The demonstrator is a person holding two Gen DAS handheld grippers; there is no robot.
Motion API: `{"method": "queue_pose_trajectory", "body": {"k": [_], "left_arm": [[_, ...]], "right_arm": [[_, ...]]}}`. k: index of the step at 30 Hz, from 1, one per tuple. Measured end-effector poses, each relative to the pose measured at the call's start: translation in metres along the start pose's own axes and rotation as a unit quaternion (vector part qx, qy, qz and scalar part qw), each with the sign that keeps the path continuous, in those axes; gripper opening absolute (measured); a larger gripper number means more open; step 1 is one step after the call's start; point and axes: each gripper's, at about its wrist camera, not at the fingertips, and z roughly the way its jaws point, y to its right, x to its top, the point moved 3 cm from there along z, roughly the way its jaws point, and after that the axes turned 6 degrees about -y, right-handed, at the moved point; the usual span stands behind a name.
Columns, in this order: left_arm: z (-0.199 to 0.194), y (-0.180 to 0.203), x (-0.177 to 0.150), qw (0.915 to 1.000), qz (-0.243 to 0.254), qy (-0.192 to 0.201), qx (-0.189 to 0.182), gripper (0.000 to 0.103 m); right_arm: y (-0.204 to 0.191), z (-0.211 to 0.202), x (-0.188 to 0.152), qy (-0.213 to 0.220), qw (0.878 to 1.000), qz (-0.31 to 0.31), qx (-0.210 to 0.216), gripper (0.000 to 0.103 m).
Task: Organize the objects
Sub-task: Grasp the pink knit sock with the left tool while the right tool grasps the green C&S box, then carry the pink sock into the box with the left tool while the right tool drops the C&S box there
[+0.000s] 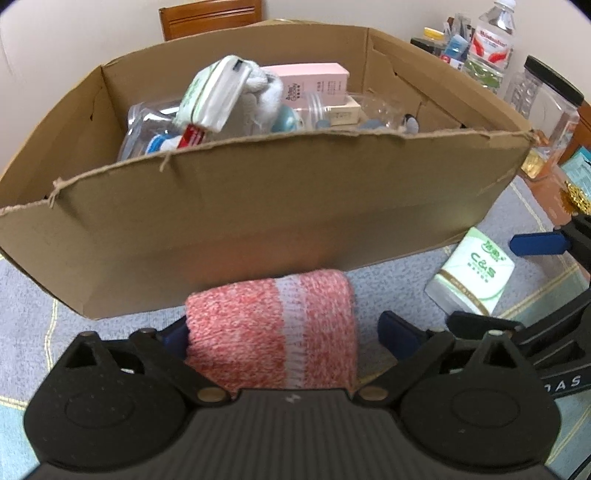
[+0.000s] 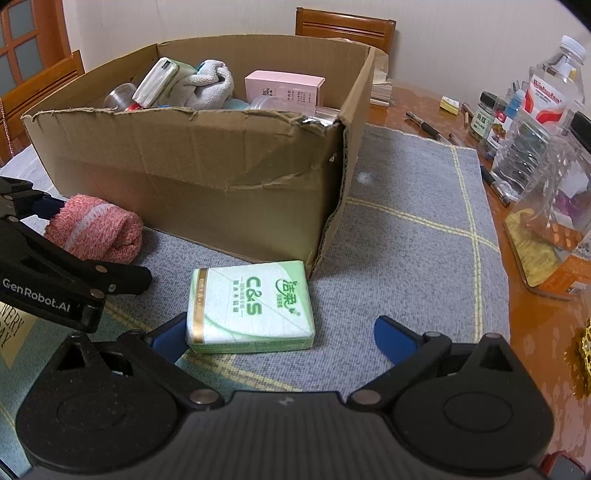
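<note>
A pink knitted roll (image 1: 271,328) with a pale stripe lies on the grey mat against the front wall of the cardboard box (image 1: 258,206). It sits between the fingers of my left gripper (image 1: 288,338); the left pad is at its side and the right pad stands clear, so the jaws are open. A green-and-white tissue pack (image 2: 249,306) lies flat on the mat by the box's near corner (image 2: 332,184). My right gripper (image 2: 282,338) is open around it, with a wide gap on the right side. The box holds several items, among them a pink carton (image 2: 284,88).
Right of the mat (image 2: 424,236), the wooden table carries a water bottle (image 2: 554,88), clear jars (image 2: 554,206), small jars and pens (image 2: 424,127). Wooden chairs (image 2: 345,26) stand behind the box. Bare mat lies to the right of the box.
</note>
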Motion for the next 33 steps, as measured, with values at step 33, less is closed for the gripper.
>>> {"method": "queue_pose_trajectory", "body": {"k": [33], "left_arm": [[-0.010, -0.007, -0.003, 0.9996, 0.025, -0.003, -0.011, 0.081]], "right_arm": [[-0.015, -0.009, 0.007, -0.013, 1.000, 0.005, -0.009, 0.070]]}}
